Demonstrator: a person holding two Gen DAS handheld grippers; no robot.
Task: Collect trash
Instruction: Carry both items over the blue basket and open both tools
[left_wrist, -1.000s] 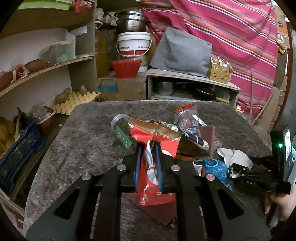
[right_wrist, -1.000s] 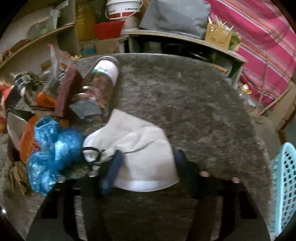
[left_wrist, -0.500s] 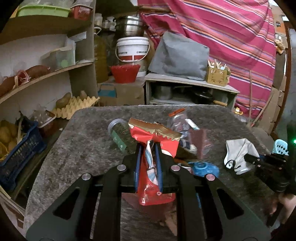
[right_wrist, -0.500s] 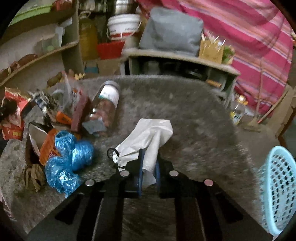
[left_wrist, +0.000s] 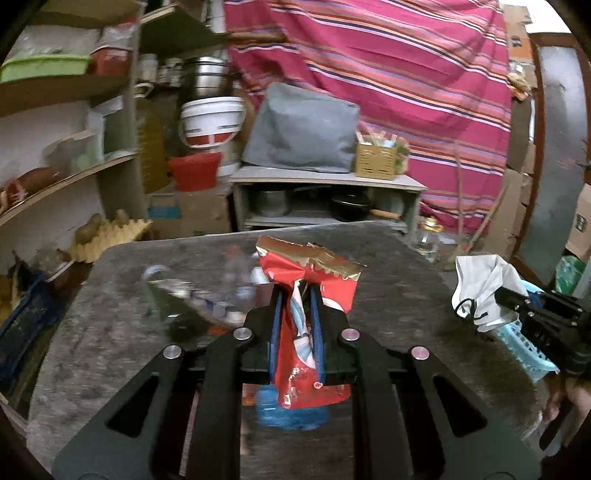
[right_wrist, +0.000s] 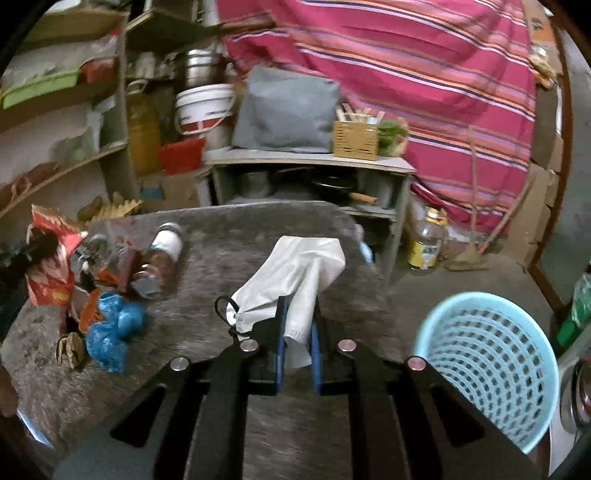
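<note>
My left gripper is shut on a red and gold snack wrapper and holds it above the grey table. My right gripper is shut on a white face mask with a black ear loop, lifted off the table. The mask and right gripper also show at the right of the left wrist view. A light blue mesh basket stands on the floor right of the table. Trash left on the table includes a blue plastic bag, a jar and small wrappers.
Shelves with boxes and an egg tray stand left. A low cabinet with a grey cushion and a wicker box stands behind the table. A bottle and a broom are on the floor at right, before a striped curtain.
Both grippers rose and swung right with their loads. The right gripper closed on the mask and lifted it off the table; the blue basket came into view.
</note>
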